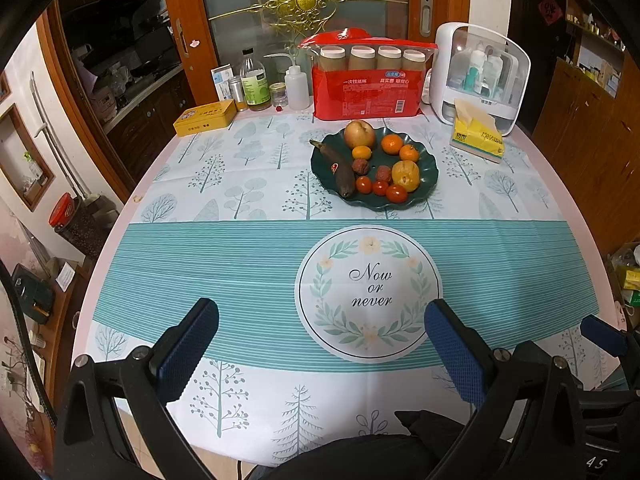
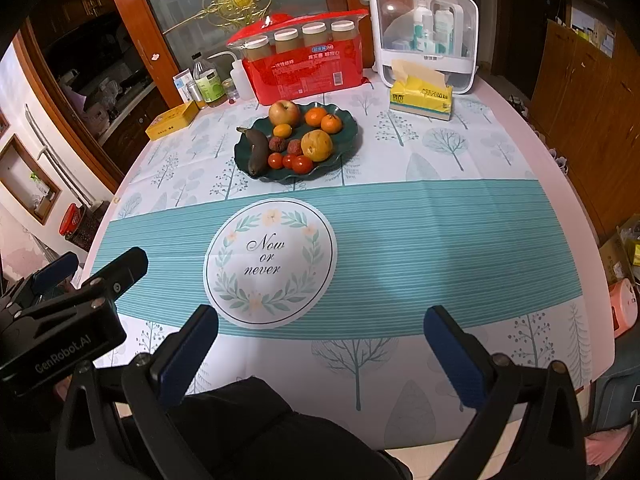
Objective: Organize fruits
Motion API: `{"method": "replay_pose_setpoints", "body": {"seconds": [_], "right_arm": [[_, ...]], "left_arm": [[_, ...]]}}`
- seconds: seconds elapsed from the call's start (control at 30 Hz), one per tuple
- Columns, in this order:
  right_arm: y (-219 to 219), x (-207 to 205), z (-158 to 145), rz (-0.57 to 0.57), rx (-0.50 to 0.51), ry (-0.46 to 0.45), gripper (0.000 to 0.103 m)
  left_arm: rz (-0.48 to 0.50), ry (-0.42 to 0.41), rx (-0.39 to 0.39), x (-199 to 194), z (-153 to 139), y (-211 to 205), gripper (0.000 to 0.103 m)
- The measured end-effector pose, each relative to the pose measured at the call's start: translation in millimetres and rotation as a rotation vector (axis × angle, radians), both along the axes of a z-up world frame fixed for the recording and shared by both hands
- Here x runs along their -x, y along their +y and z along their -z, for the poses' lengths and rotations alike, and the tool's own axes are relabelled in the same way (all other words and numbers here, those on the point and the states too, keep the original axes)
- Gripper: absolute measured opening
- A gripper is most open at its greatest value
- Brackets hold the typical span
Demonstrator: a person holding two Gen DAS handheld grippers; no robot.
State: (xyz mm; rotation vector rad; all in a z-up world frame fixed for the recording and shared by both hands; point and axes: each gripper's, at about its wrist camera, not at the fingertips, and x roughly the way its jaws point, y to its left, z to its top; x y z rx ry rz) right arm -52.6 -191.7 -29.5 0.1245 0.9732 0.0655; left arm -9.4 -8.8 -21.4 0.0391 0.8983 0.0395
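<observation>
While both tools hang over the near table edge, the left gripper (image 1: 320,344) and the right gripper (image 2: 320,354) stand with jaws spread wide, holding nothing. Beyond the printed circle (image 1: 370,292), at 12 o'clock, all fruit lies on the dark plate (image 1: 430,176): banana (image 1: 340,168) at 9 o'clock, apple (image 1: 359,134) at 12, tomatoes (image 1: 380,188) at 6. This fits either sorting finished or fruit awaiting sorting; the pictures do not settle which.

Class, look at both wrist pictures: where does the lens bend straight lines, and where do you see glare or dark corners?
Left wrist view: the tablecloth stripes bow upward, the corners go black, and the fruit plate stays sharp. Right wrist view: the same bowing, the door frame curves, and lamp glare sits on the clear storage box.
</observation>
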Motion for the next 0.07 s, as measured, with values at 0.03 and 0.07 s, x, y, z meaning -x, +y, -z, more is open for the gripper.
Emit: {"method": "replay_pose_setpoints", "body": {"seconds": [0.03, 0.07], "right_arm": [[0.5, 2.4, 1.5, 0.000, 0.000, 0.002, 0.103], [0.4, 2.0, 1.2, 0.000, -0.001, 0.002, 0.103]], "left_arm": [[0.000, 0.000, 0.000, 1.1, 1.4, 0.2, 0.102], [0.001, 0.000, 0.002, -0.2, -0.2, 0.2, 0.102]]}}
